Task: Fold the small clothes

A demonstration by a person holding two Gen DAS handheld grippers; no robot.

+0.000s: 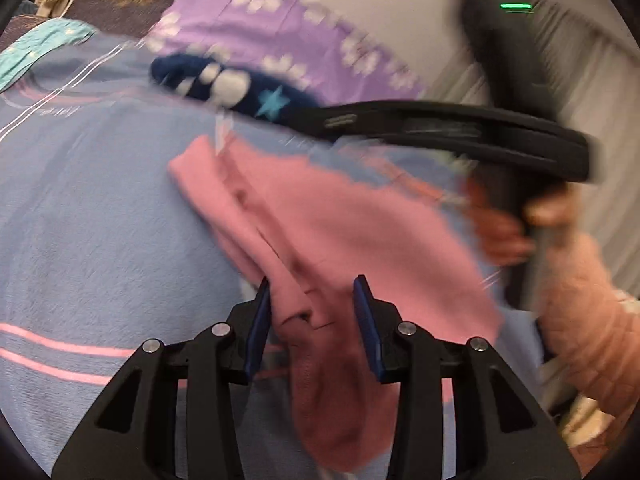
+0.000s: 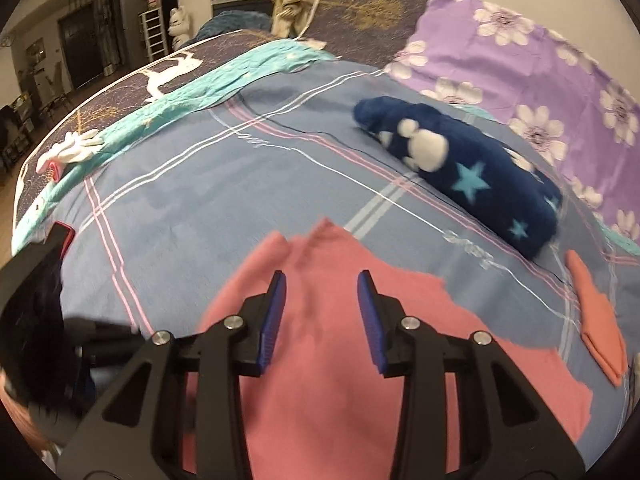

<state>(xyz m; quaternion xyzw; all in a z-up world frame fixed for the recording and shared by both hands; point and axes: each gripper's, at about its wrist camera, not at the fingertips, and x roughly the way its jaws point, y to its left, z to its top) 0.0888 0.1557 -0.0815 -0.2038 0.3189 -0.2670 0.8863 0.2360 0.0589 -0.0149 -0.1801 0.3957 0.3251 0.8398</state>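
My left hand-held gripper (image 1: 312, 312) has its jaws apart around a bunched fold of the pink garment (image 1: 340, 232) on the bed (image 1: 92, 220); right hand-held gripper (image 2: 321, 312) hovers apart over it.

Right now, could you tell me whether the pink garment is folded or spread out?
Partly folded: the pink garment lies mostly flat, one side bunched over itself.

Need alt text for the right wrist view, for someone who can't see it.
The open right gripper hovers over a pink garment spread on a blue plaid bedsheet. Beyond it lie a navy star-print fleece item, a small orange cloth and a purple floral fabric.
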